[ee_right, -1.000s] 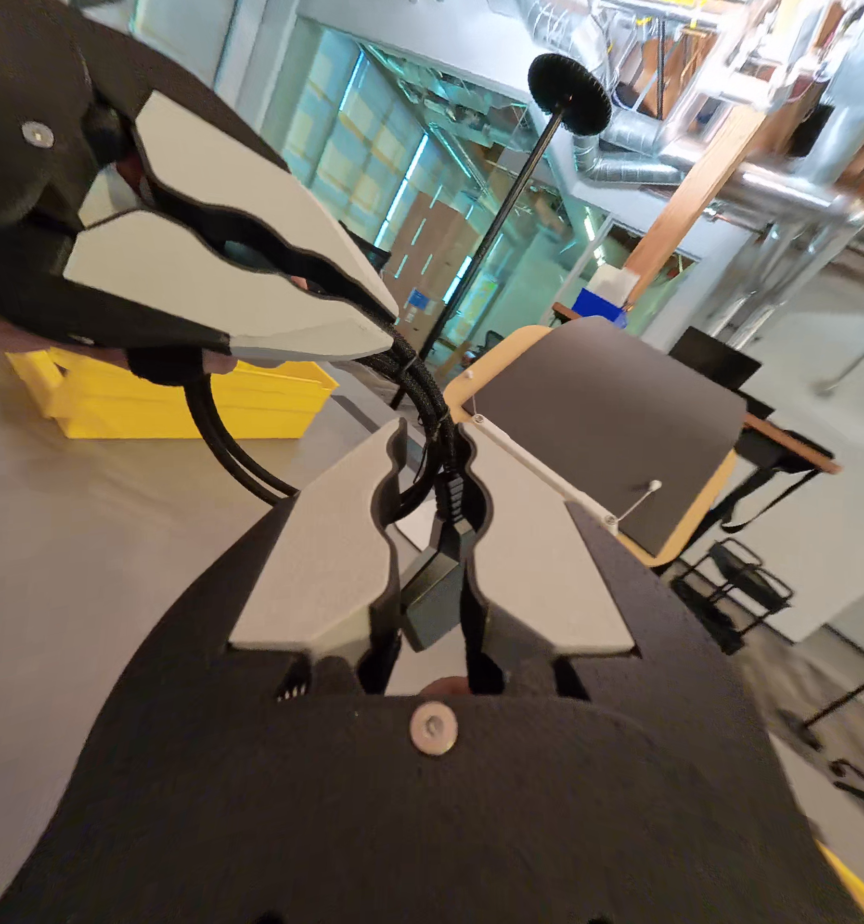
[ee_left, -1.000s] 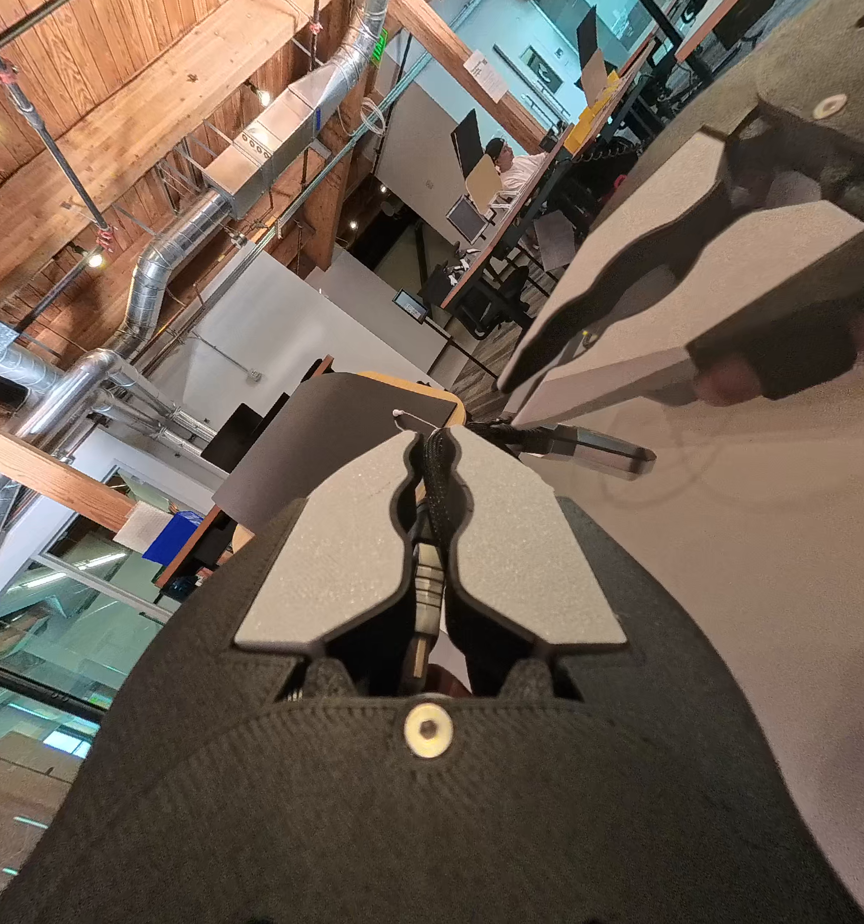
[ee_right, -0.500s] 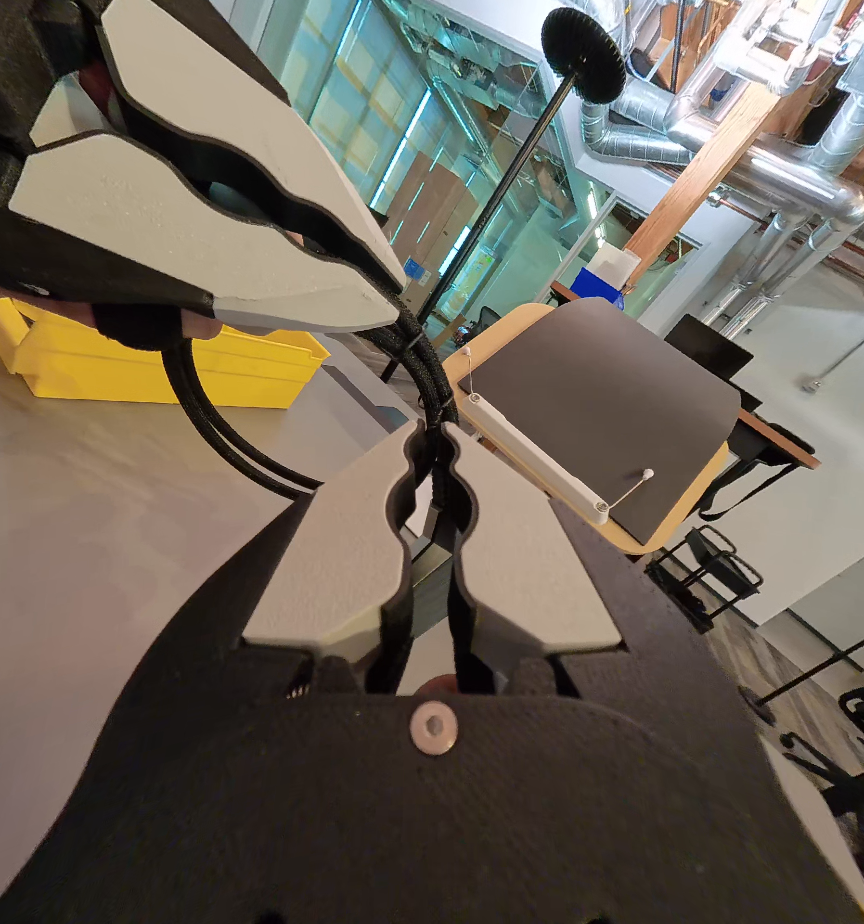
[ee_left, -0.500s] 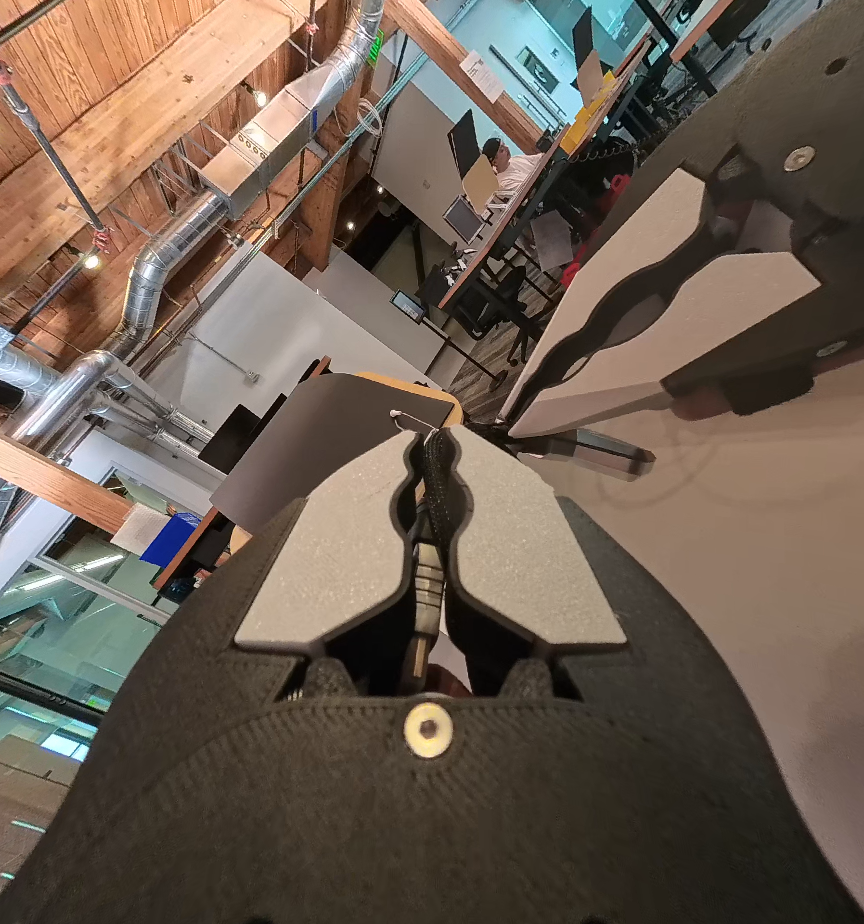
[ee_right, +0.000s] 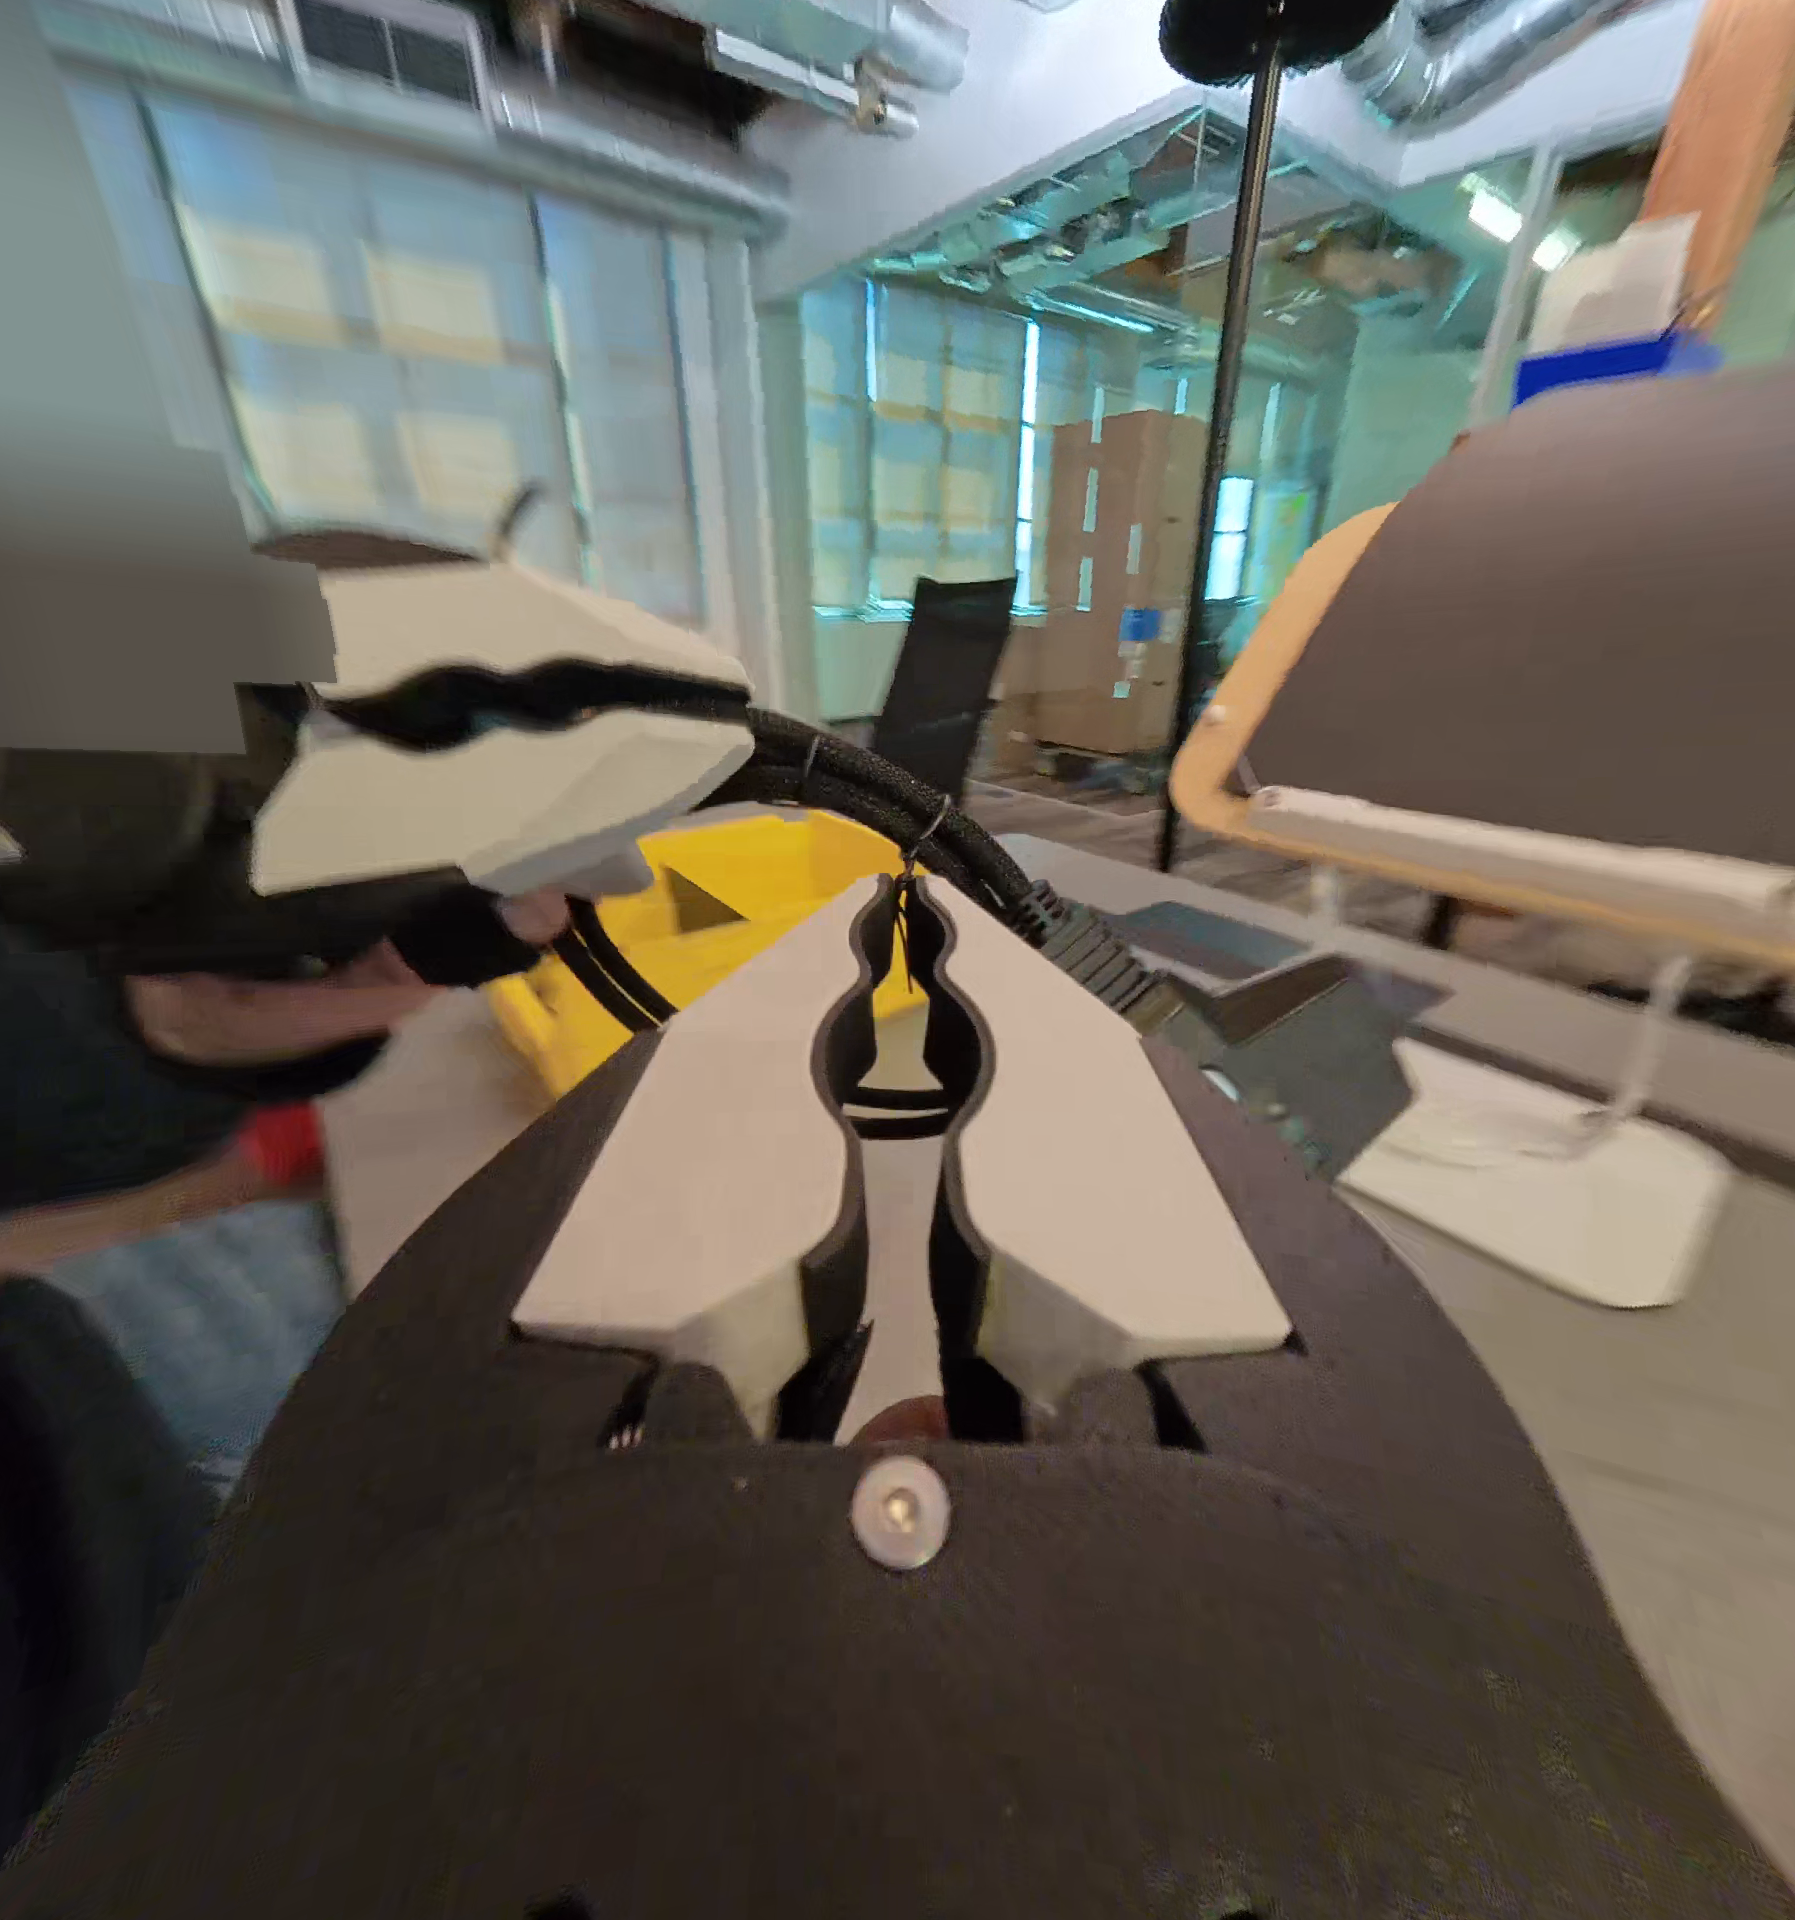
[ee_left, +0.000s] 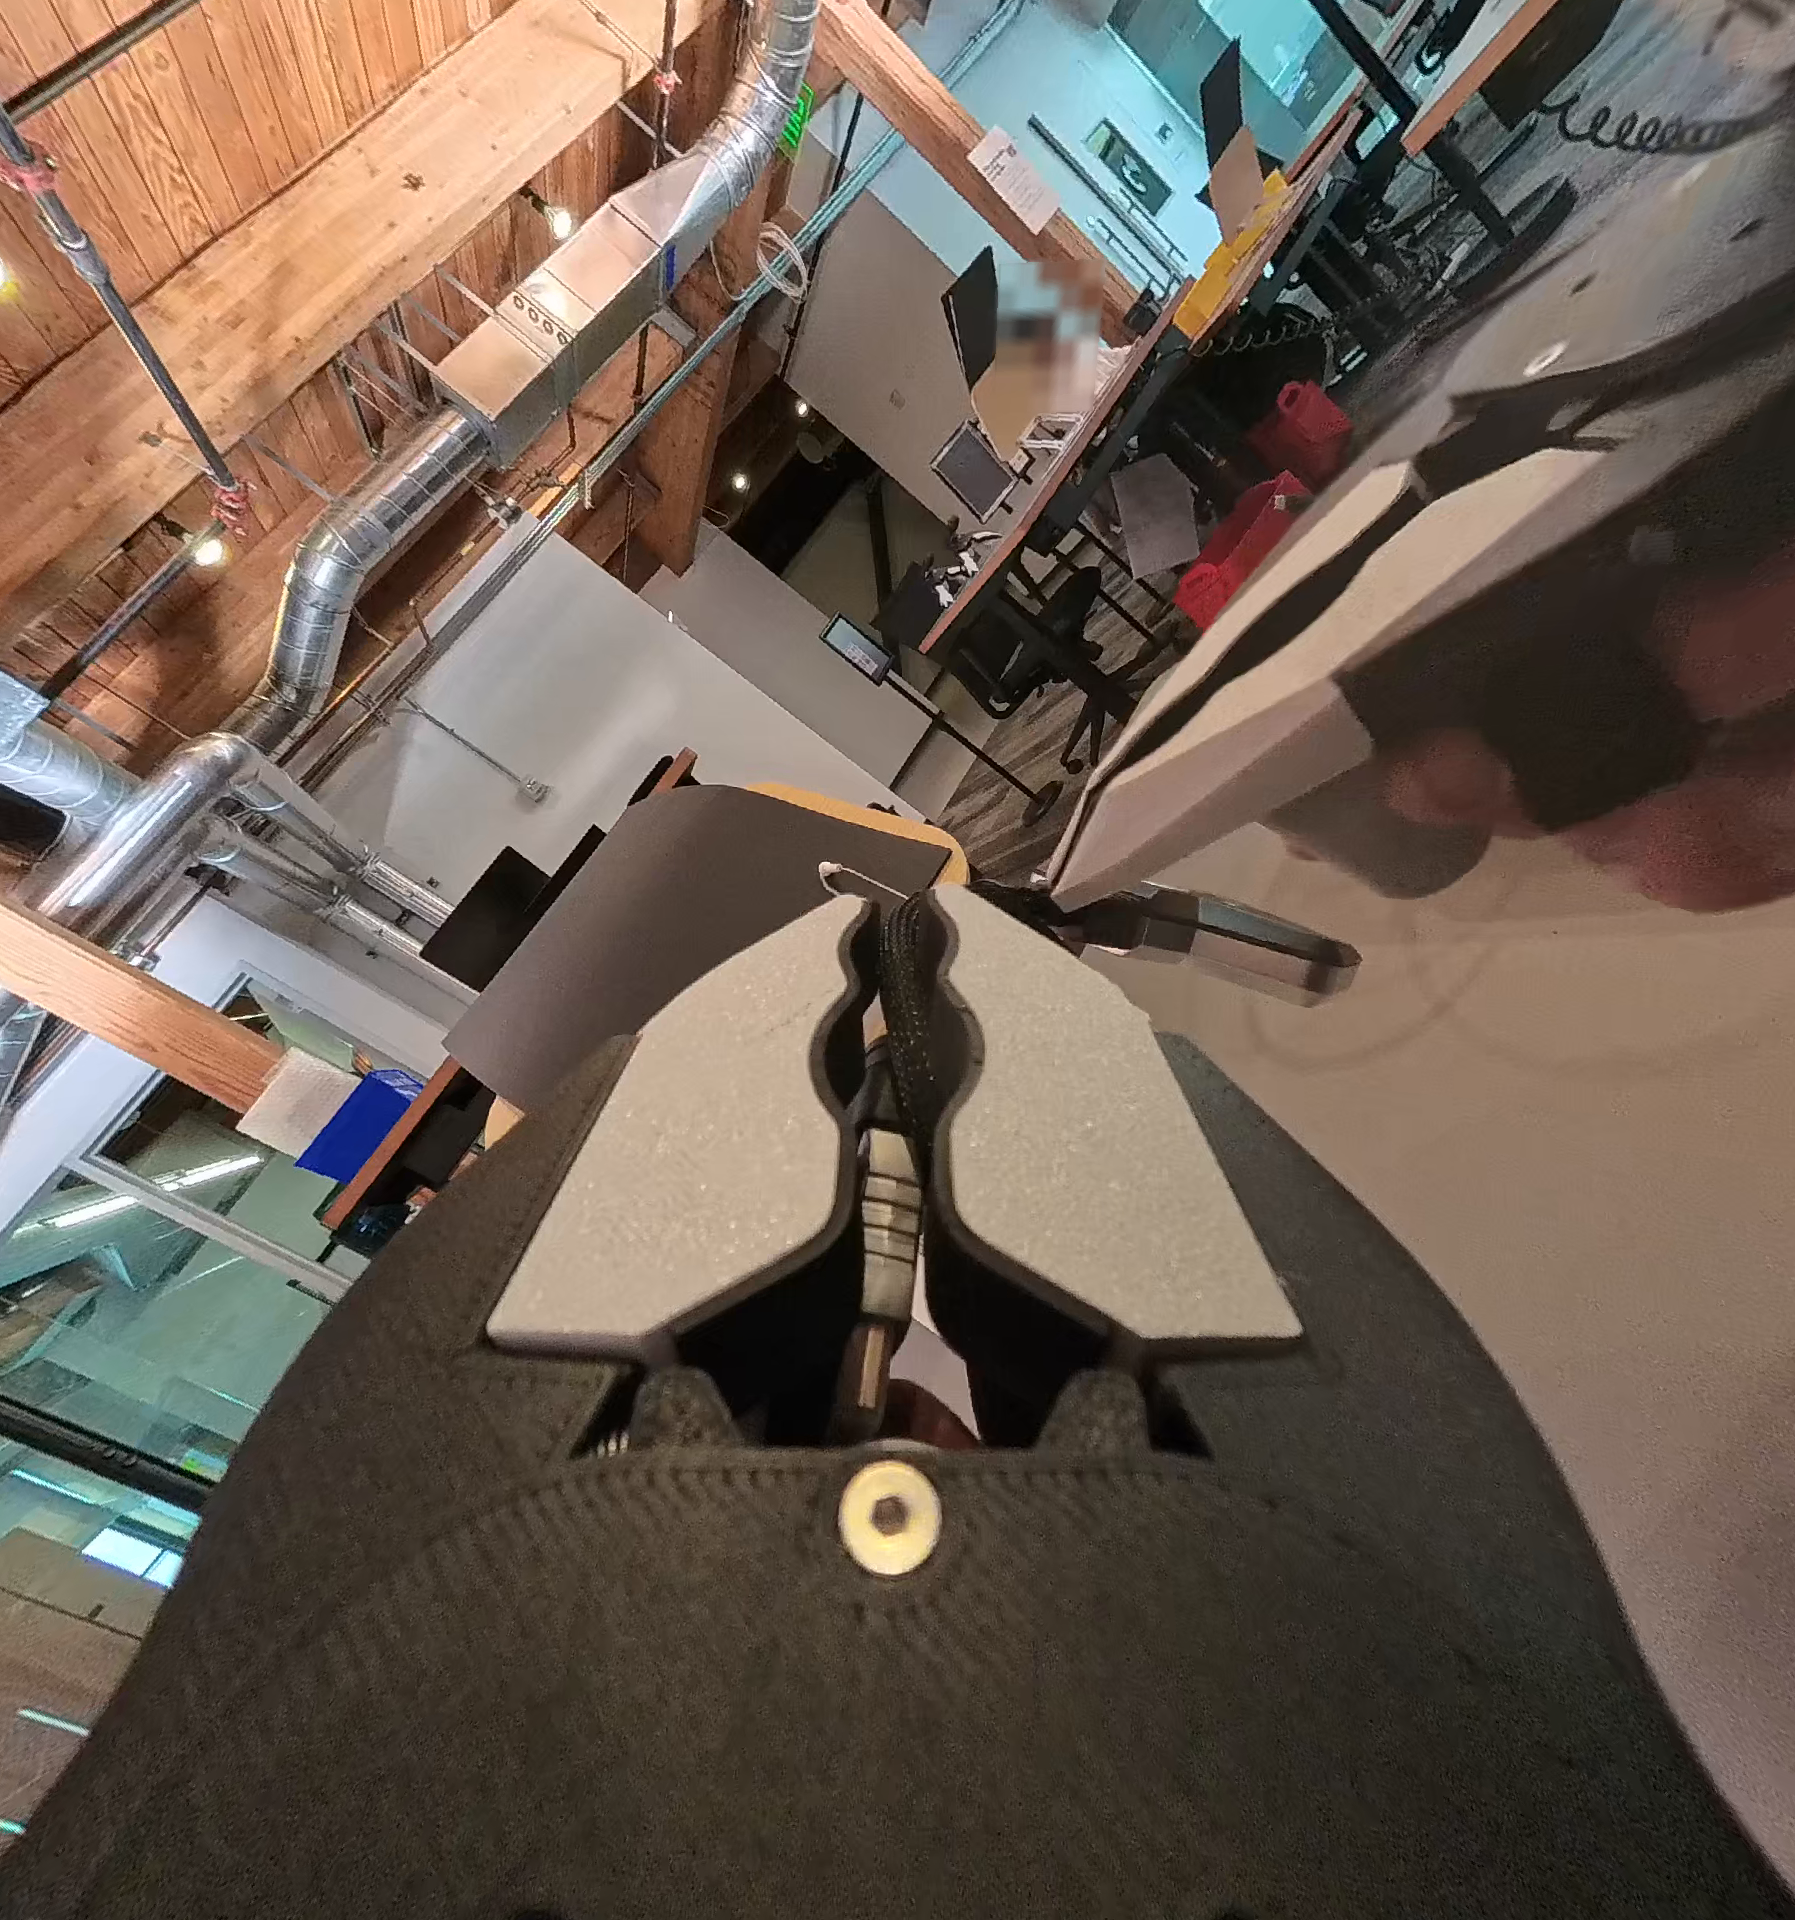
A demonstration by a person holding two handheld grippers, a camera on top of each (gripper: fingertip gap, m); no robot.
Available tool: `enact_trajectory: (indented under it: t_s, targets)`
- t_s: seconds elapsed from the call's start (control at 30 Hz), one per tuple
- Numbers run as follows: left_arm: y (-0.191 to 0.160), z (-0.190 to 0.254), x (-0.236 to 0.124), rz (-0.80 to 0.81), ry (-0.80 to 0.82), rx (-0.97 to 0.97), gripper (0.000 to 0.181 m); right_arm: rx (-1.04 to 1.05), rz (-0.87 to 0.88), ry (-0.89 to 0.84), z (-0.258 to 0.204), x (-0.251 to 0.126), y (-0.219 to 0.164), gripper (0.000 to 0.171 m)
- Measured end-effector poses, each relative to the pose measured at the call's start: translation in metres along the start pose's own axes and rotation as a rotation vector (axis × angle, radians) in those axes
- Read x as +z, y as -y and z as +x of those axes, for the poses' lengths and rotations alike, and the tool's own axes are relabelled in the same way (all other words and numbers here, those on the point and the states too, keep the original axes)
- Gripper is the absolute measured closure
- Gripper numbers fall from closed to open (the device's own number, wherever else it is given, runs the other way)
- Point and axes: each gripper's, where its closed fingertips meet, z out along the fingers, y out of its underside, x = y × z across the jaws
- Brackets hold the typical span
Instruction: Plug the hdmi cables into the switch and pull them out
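The left gripper [ee_left: 901, 914] was clamped tight on a black braided HDMI cable [ee_left: 908, 997], whose plug sat back between its grey fingers [ee_left: 706, 1153]. From there the cable [ee_right: 872, 790] curved over to the dark switch [ee_right: 1298, 1049], which hung just above the grey table [ee_right: 1599, 1455], beside a white stand [ee_right: 1558, 1205]. The right gripper [ee_right: 898, 894] had its jaws nearly together with nothing held; only a thin black tie dangled at their tips. A yellow bin [ee_right: 727, 914] stood on the table behind both grippers.
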Motion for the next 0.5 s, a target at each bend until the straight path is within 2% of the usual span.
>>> enact_trajectory:
  t_s: [0.03,0.13,0.17,0.3,0.5]
  targets:
    - [0.0003,-0.0002,-0.0002,0.003,0.002,0.001,0.176,0.100,0.024,0.032,-0.0006,0.0001,0.0010,0.171]
    - [0.0016,-0.0014,-0.0003,0.007,0.004,-0.002,0.176,0.427,0.098,0.153,-0.0056,0.0019,0.0030,0.171]
    - [0.0011,-0.0011,-0.0001,0.005,0.002,-0.001,0.176,0.461,0.098,0.164,-0.0065,0.0036,0.0001,0.171]
    - [-0.0035,0.0013,0.0005,-0.006,-0.004,0.001,0.176,0.306,0.048,0.104,-0.0065,0.0069,-0.0054,0.171]
    - [-0.0018,-0.0009,0.0023,-0.006,-0.002,0.000,0.176,-0.157,-0.017,-0.054,-0.0013,0.0039,0.0012,0.161]
